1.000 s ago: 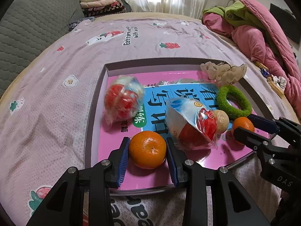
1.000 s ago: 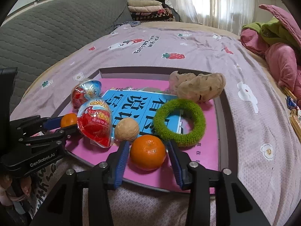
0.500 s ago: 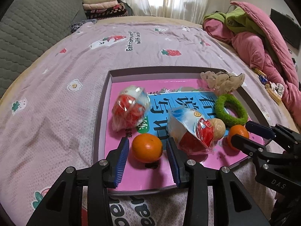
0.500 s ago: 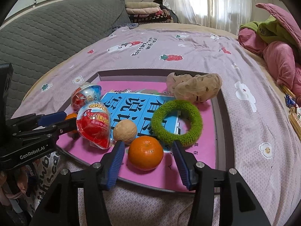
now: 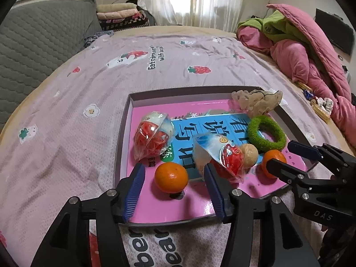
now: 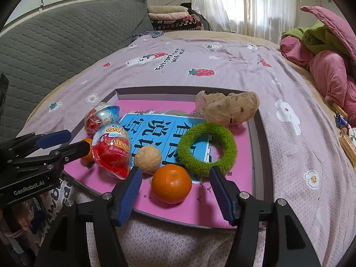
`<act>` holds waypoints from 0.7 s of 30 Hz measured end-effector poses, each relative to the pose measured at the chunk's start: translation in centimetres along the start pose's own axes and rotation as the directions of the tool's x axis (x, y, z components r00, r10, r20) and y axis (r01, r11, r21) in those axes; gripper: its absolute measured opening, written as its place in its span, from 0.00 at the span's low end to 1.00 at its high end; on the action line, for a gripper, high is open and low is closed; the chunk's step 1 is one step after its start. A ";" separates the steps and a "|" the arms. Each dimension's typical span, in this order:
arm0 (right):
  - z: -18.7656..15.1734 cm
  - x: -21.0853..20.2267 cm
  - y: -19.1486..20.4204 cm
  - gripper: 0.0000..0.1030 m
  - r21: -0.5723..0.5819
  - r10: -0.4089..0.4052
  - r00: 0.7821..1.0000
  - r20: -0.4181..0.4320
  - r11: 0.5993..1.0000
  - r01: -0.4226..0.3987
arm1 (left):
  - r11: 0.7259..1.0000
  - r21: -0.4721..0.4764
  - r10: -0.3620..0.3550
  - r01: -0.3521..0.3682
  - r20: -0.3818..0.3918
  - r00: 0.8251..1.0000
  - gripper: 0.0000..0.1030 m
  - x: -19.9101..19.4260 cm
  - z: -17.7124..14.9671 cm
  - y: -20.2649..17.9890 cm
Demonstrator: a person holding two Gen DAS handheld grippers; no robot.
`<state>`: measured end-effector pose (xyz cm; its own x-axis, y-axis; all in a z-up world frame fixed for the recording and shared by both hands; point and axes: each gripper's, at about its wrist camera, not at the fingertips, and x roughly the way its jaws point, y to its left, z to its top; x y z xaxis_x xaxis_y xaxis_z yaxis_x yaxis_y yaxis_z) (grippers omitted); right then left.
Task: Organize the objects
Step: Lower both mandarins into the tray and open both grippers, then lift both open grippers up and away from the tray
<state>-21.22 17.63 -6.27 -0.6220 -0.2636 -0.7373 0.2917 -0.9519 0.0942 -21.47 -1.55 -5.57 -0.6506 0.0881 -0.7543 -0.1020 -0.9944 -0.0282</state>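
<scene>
Both your grippers have let go and backed off: left gripper (image 5: 174,188) gapes around its tangerine (image 5: 171,177), right gripper (image 6: 175,191) around the other tangerine (image 6: 171,183), no contact; both fruits sit at the tray's (image 5: 124,120) near edge.

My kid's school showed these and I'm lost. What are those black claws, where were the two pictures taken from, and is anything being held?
The claws are hand-held two-finger grippers, one per hand, each with a camera looking along its fingers. One picture is from the left gripper, the other from the right gripper. Both are open and hold nothing. Each has a mandarin lying between its fingers: the left mandarin and the right mandarin. These lie in a shallow box on a bed, with two wrapped toy eggs, a walnut, a green ring and a beige scrunchie.
</scene>
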 end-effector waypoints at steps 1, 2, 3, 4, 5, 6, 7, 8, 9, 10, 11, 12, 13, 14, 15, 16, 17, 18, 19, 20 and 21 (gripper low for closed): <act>0.0 -0.1 0.0 0.63 0.002 -0.002 1.000 0.008 1.000 0.002 | 1.000 0.000 0.001 -0.001 0.002 1.000 0.57 -0.1 0.0 0.0; 0.1 -0.3 0.0 0.65 0.003 0.001 1.000 0.017 1.000 -0.001 | 1.000 0.000 0.006 -0.006 0.006 1.000 0.58 -0.2 0.0 0.0; 0.1 -0.5 0.1 0.66 0.003 0.006 1.000 0.022 1.000 -0.006 | 1.000 0.003 0.011 -0.011 0.008 1.000 0.60 -0.4 -0.1 0.0; 0.2 -0.7 0.0 0.68 0.003 0.005 0.999 0.033 1.000 -0.005 | 1.000 0.004 0.012 -0.012 0.010 1.000 0.60 -0.5 -0.1 -0.1; 0.2 -0.9 0.1 0.69 0.003 0.004 0.999 0.043 1.000 -0.004 | 1.000 0.004 0.009 -0.009 0.013 1.000 0.60 -0.7 -0.1 -0.1; 0.3 -1.1 0.1 0.70 -0.001 0.006 0.999 0.052 1.000 -0.006 | 1.000 0.002 0.007 -0.007 0.013 1.000 0.61 -0.9 -0.1 -0.1; 0.4 -1.3 0.2 0.71 -0.002 0.004 0.998 0.057 1.000 -0.004 | 1.000 -0.001 0.005 -0.005 0.016 1.000 0.62 -1.1 -0.1 -0.1; 0.4 -1.5 0.2 0.72 -0.002 0.000 0.998 0.065 1.000 0.000 | 1.000 -0.002 0.006 -0.006 0.022 1.000 0.63 -1.3 0.0 -0.1; 0.4 -1.8 0.3 0.73 -0.004 -0.002 0.997 0.076 1.000 0.002 | 1.000 -0.002 0.007 -0.007 0.026 1.000 0.66 -1.5 0.0 -0.1; 0.5 -2.0 0.2 0.75 -0.002 -0.005 0.997 0.081 1.000 0.005 | 1.000 -0.007 0.010 -0.010 0.038 0.999 0.69 -1.9 0.1 0.0; 0.5 -2.2 0.3 0.76 -0.002 -0.009 0.996 0.087 1.000 0.009 | 1.000 -0.011 0.012 -0.012 0.043 0.999 0.70 -2.1 0.1 0.0; 0.5 -2.4 0.3 0.76 -0.003 -0.014 0.995 0.096 1.000 0.015 | 1.000 -0.023 0.018 -0.017 0.053 0.998 0.71 -2.5 0.2 0.1; 0.5 -2.6 0.3 0.77 -0.003 -0.020 0.995 0.102 1.000 0.020 | 0.999 -0.028 0.020 -0.018 0.060 0.998 0.71 -2.7 0.2 0.2; 0.5 -2.9 0.4 0.77 -0.004 -0.028 0.993 0.110 1.000 0.029 | 0.999 -0.031 0.020 -0.018 0.067 0.998 0.71 -3.0 0.3 0.3; 0.5 -3.3 0.5 0.77 -0.008 -0.038 0.992 0.121 0.999 0.040 | 0.999 -0.036 0.024 -0.021 0.080 0.997 0.72 -3.4 0.3 0.3; 0.5 -3.5 0.6 0.77 -0.009 -0.043 0.991 0.128 0.999 0.045 | 0.999 -0.038 0.028 -0.025 0.086 0.996 0.74 -3.7 0.4 0.3; 0.5 -3.9 0.7 0.78 -0.010 -0.046 0.990 0.136 0.999 0.048 | 0.999 -0.039 0.033 -0.029 0.091 0.995 0.74 -4.0 0.5 0.3; 0.5 -4.1 0.8 0.79 -0.012 -0.045 0.989 0.140 0.999 0.047 | 0.999 -0.041 0.036 -0.033 0.097 0.995 0.74 -4.3 0.5 0.3; 0.6 -4.4 0.9 0.80 -0.010 -0.046 0.988 0.148 0.999 0.048 | 0.998 -0.048 0.042 -0.037 0.106 0.994 0.74 -4.7 0.6 0.4; 0.6 -4.8 1.0 0.81 -0.008 -0.051 0.986 0.156 0.999 0.053 | 0.998 -0.054 0.045 -0.039 0.114 0.992 0.74 -5.0 0.6 0.5; 0.7 -5.0 1.0 0.81 -0.008 -0.054 0.986 0.161 0.998 0.056 | 0.997 -0.060 0.052 -0.045 0.121 0.991 0.74 -5.3 0.6 0.6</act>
<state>-18.31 17.88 -2.03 -0.7456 -0.2332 -0.6243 0.2622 -0.9639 0.0468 -18.54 -2.54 -1.17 -0.7411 0.0429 -0.6700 -0.0273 -0.9991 -0.0338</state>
